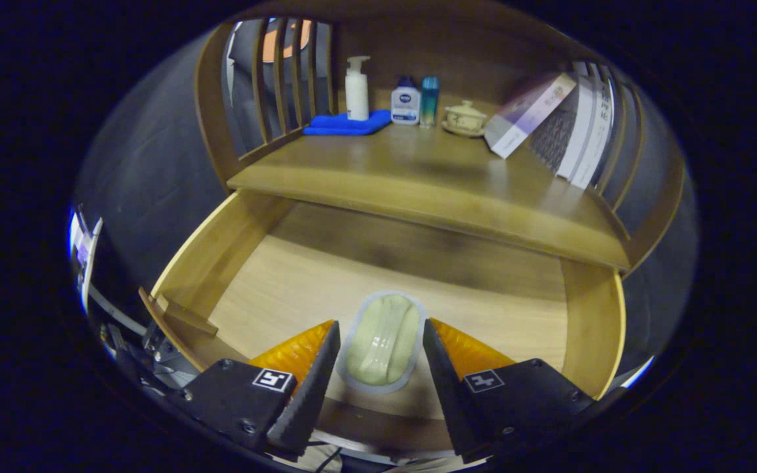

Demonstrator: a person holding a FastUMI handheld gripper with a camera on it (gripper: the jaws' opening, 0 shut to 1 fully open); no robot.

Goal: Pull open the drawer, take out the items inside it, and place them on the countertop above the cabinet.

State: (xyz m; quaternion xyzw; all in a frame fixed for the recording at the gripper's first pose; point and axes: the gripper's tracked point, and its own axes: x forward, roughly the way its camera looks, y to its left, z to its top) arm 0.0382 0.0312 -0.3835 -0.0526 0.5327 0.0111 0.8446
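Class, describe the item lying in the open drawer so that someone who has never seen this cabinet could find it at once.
Start at the wooden cabinet's countertop, with bottles and books at its back, then drop to the pulled-out drawer below it. On the drawer's pale floor lies one small oval packet, pale greenish with a clear sealed rim, between the open gripper's fingers. It is the drawer's sole visible item.

One drawer (247,263) pulled open, one pale oval packet (383,341) lying in it, between the open jaws of the one gripper (382,348). Up on the bench (418,177): one blue cloth (345,123), one white pump bottle (356,89), one squat white bottle (405,102), one teal bottle (429,100), one lidded cup (464,118), one leaning box (527,113).
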